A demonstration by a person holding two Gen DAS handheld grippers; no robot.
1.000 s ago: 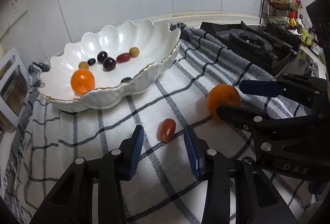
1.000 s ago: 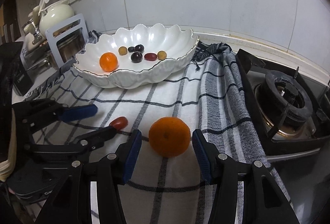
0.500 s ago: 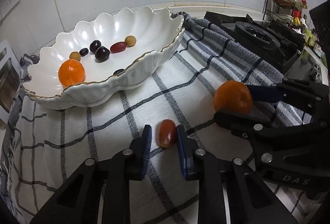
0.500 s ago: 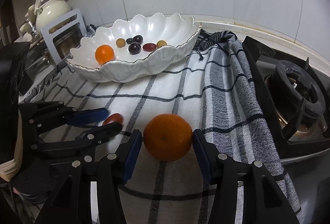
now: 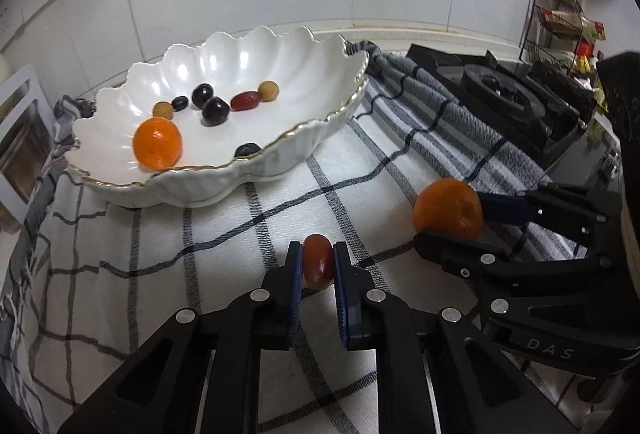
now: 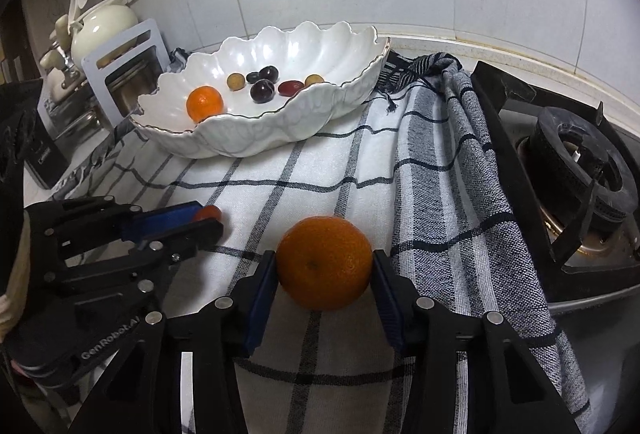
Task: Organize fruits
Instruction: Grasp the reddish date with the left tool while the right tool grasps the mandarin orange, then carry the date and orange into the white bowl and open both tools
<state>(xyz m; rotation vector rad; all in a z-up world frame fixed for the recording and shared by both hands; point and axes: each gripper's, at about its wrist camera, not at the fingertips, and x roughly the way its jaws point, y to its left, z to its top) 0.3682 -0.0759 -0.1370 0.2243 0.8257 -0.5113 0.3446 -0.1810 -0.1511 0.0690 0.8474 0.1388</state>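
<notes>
Red grape (image 5: 317, 261) on checked cloth (image 5: 224, 234), pinched by left claw (image 5: 316, 266) across its middle: small, soft, slick skin, prob. bruises w/ hard squeeze. Orange (image 6: 325, 262) just beside, clamped in right claw (image 6: 325, 270) at widest pt; firm, heavier. Scalloped bowl (image 5: 344, 106) beyond w/ other fruit.
</notes>
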